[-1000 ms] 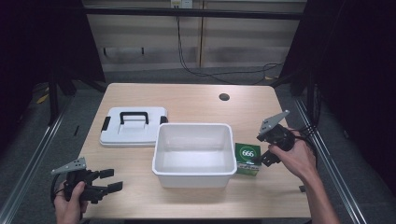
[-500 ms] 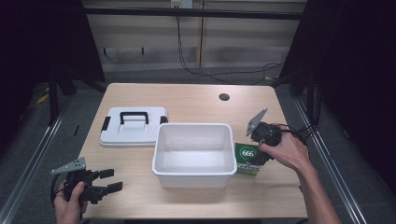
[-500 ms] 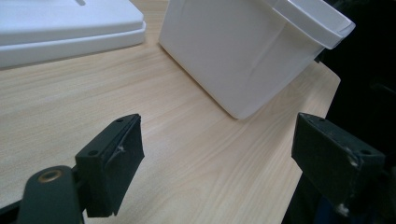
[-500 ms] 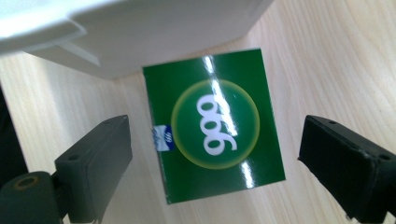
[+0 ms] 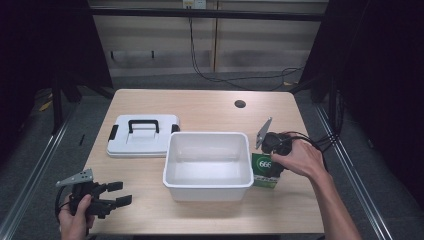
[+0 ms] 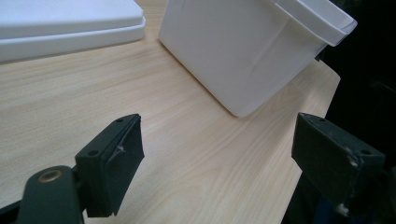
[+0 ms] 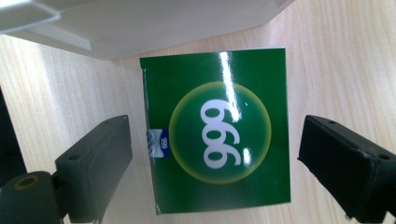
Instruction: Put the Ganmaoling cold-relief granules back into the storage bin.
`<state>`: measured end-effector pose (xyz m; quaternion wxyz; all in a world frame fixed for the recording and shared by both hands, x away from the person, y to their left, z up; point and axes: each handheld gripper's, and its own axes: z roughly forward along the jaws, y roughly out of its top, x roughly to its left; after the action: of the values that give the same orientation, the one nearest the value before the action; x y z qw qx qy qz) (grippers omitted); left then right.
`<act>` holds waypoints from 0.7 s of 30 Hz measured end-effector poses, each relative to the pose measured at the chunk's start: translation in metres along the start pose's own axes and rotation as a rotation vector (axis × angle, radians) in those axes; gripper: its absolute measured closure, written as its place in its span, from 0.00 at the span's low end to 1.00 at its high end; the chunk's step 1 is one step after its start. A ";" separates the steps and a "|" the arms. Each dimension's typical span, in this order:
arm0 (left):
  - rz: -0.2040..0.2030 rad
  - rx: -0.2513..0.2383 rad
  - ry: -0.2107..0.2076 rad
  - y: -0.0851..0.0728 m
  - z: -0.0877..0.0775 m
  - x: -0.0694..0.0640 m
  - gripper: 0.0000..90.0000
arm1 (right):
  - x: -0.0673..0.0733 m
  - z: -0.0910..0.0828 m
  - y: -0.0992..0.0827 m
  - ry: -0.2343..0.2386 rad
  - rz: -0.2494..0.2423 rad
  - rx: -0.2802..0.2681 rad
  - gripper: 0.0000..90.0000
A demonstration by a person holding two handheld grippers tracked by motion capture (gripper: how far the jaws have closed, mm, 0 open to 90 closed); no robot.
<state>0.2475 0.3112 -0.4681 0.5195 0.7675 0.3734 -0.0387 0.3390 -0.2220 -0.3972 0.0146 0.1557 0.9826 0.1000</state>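
Note:
A green box (image 5: pixel 264 172) with a round "999" logo lies flat on the table just right of the white bin (image 5: pixel 207 164). My right gripper (image 5: pixel 272 165) hangs directly over it, pointing down. In the right gripper view its black jaws stand open on either side of the green box (image 7: pixel 217 130), not touching it, and the right gripper (image 7: pixel 215 161) is centred over the logo. My left gripper (image 5: pixel 120 193) rests low at the table's near left corner, open and empty. In the left gripper view, the left gripper (image 6: pixel 219 156) faces the white bin (image 6: pixel 252 46).
A white lid with a black handle (image 5: pixel 142 134) lies left of the bin, its edge (image 6: pixel 70 23) visible in the left gripper view. A small round hole (image 5: pixel 240 104) sits in the tabletop far right. Bare wood lies in front of the bin. Cables trail behind the table.
My right gripper has moved left and down from beside the green box to directly over it, jaws straddling it. The left gripper has stayed put.

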 end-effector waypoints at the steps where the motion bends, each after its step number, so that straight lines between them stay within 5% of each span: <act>1: 0.003 0.002 -0.003 0.000 0.000 0.000 0.19 | 0.000 0.001 0.001 0.005 -0.005 0.008 0.10; 21: -0.002 0.006 -0.007 0.000 0.001 0.000 0.19 | -0.001 0.025 0.010 0.013 -0.062 0.119 0.13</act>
<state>0.2478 0.3107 -0.4687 0.5186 0.7686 0.3722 -0.0431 0.3439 -0.2084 -0.4202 0.0018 0.1250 0.9913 0.0418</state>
